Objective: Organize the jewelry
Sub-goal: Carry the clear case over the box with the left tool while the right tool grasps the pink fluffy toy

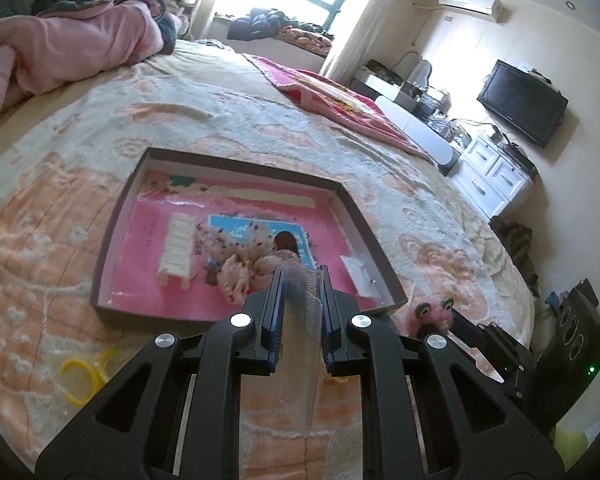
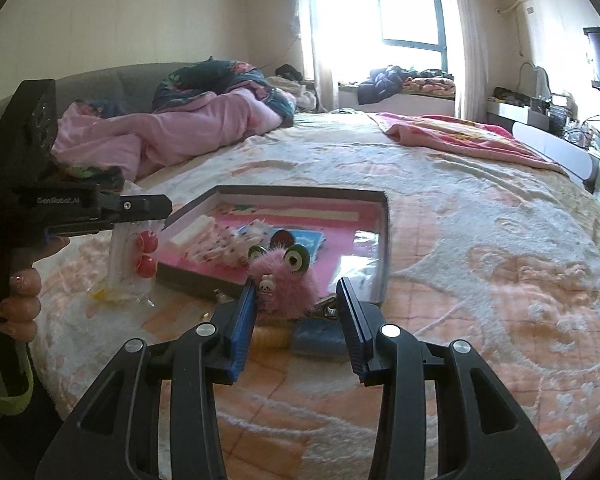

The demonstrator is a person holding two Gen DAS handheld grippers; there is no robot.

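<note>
A shallow dark box [image 1: 356, 208] with a pink lining lies on the bed. In it are a white clip [image 1: 177, 246], a speckled fabric bow [image 1: 240, 268] and a small clear packet [image 1: 358, 274]. My left gripper [image 1: 300, 276] is shut on a clear plastic packet [image 1: 300, 320], held just before the box's near edge. In the right wrist view that packet [image 2: 134, 264] hangs from the left gripper [image 2: 148, 212] and carries two red round pieces [image 2: 146, 254]. My right gripper [image 2: 296, 286] is shut on a pink fluffy clip [image 2: 286, 284] with green frog eyes, at the box's near right corner [image 2: 380, 292].
A yellow ring [image 1: 80, 376] lies on the blanket near left of the box. A yellow fuzzy piece [image 2: 270, 336] and a blue piece [image 2: 318, 340] lie under my right gripper. Pink bedding [image 2: 160, 132] is piled far left. A hand [image 2: 18, 300] grips the left tool.
</note>
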